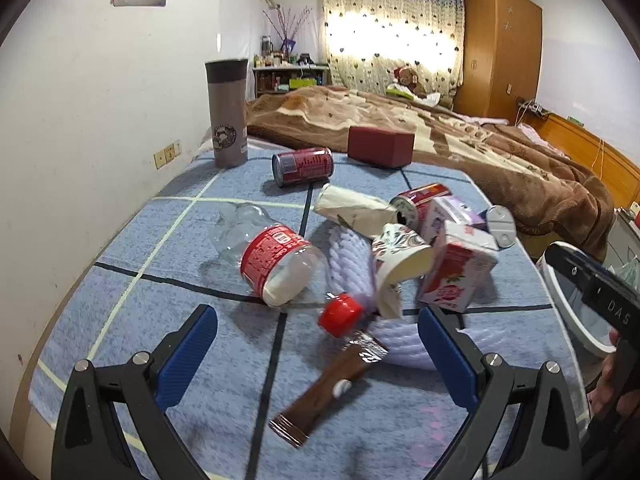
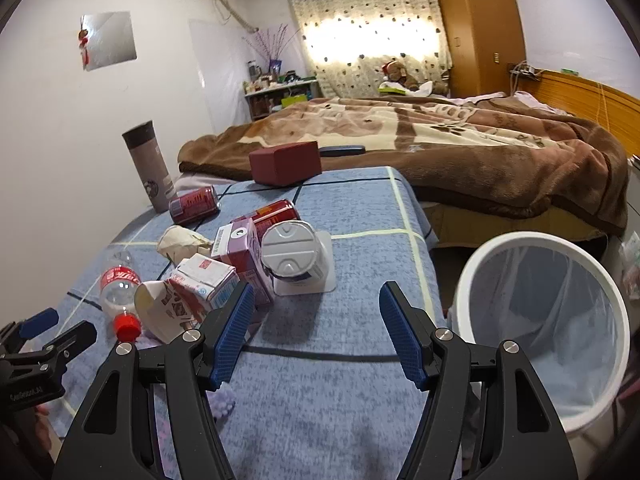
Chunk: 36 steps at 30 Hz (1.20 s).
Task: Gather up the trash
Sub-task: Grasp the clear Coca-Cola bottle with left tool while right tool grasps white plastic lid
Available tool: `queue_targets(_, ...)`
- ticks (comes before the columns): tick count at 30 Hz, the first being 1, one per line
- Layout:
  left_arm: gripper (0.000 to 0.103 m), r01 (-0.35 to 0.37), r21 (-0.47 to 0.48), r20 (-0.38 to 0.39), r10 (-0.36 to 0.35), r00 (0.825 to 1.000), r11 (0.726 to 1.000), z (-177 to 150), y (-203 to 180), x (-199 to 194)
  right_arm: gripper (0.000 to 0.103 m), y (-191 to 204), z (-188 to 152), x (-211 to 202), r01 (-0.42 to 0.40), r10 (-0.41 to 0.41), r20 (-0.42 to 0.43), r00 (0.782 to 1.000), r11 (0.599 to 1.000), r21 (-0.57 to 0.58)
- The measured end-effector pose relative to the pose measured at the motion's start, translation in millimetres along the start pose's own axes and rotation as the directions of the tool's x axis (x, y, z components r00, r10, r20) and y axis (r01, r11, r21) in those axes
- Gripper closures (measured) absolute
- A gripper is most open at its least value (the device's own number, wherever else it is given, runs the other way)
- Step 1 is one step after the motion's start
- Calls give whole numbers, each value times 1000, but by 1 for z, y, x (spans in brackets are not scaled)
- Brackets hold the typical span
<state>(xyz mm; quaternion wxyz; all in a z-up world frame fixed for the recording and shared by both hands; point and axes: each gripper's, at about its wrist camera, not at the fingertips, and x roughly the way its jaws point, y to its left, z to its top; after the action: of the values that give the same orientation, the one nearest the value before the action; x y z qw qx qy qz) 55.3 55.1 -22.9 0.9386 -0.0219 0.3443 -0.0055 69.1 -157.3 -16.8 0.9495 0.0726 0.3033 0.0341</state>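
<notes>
Trash lies on a blue checked cloth (image 1: 168,272): a clear plastic bottle with a red label (image 1: 272,258), a red bottle cap (image 1: 339,314), a brown wrapper (image 1: 328,384), a crushed paper cup (image 1: 396,264), milk cartons (image 1: 460,276), two red cans (image 1: 302,166) and crumpled paper (image 1: 352,208). My left gripper (image 1: 316,344) is open, its fingers on either side of the cap and wrapper. My right gripper (image 2: 316,328) is open and empty over bare cloth, right of the cartons (image 2: 240,256) and a foil-lidded cup (image 2: 292,250). A white bin (image 2: 540,320) with a clear liner stands at the right.
A tall grey tumbler (image 1: 227,112) and a dark red box (image 1: 380,146) stand at the far edge of the cloth. A bed with a brown blanket (image 2: 440,140) lies behind. A white wall (image 1: 80,120) runs along the left. A white knitted item (image 1: 348,264) lies under the trash.
</notes>
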Motion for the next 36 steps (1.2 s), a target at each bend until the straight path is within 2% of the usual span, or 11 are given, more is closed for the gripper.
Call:
queue_targets(4,1,17,-8,-30,-17,999,1000,0,8,11,36,3,4,9,-13,13,-22,1000,1000,-14)
queue_targets(9,1,11,-123,-51,-17,999,992,11,34,24,36,5,13,18,2,-3,-35,999,1000,-18)
queue_targets(11,1,21,-154,-55,-30,998,988,18,41,27,36,1,18,23,-15,14,-38,999,1000,-5)
queue_targets(15,1,13,-159,-47,-21,999,987,29,42,35,36,1,22,30,-5,5,-48,999,1000,5)
queue_targets(21,1,14,-219,-118,-40,992,976,35,46,65,36,5,29,46,-34,34,-82,996,999,5)
queue_targets(23,4,9,-227,-140,-42,989,974,33,46,73,36,6,29,51,-31,31,-99,995,1000,2)
queue_targets(27,12,-19,-210,-166,-17,986,977,35,43,85,36,8,29,58,-19,18,-118,993,1000,-8)
queue_targets(29,13,-8,-199,-168,-26,985,980,35,41,87,36,8,30,59,-26,25,-128,991,1000,-7)
queue_targets(32,20,-2,-164,-182,-29,983,987,33,37,90,45,7,31,59,-39,38,-131,991,999,-3)
queue_targets(34,22,9,-157,-186,-38,982,988,32,40,90,52,7,30,60,-54,54,-143,988,999,5)
queue_targets(36,22,4,-150,-187,-32,982,989,31,44,88,52,7,30,60,-61,61,-152,986,998,6)
